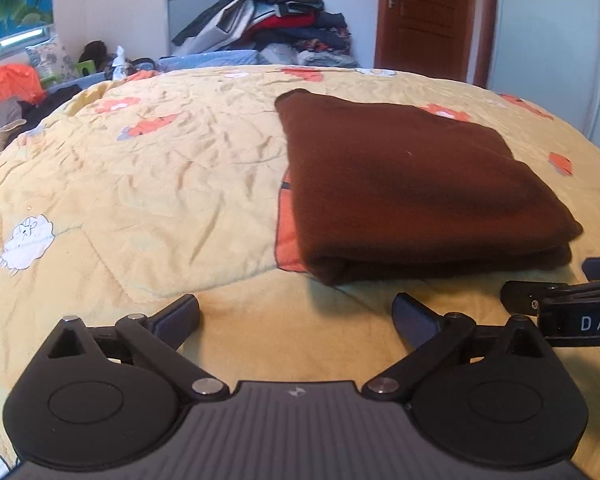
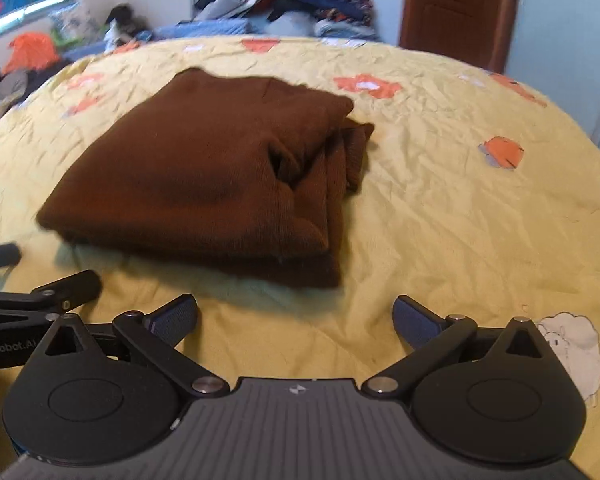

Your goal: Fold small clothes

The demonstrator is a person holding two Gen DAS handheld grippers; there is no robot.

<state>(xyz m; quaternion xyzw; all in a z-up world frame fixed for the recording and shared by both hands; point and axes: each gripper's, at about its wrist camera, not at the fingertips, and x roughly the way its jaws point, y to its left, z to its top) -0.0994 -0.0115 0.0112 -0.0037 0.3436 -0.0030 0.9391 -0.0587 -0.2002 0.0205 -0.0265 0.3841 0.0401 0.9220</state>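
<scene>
Here, left gripper [image 1: 296,316] and right gripper [image 2: 296,316] side by side, fingers apart, near folded brown garment [image 1: 412,188]

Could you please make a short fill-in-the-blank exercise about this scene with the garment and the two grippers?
1. The folded garment is ____ in colour.
2. It lies on a ____ quilt with orange flowers.
3. The left gripper and right gripper are both ____ and hold nothing.

Missing words: brown; yellow; open
</scene>
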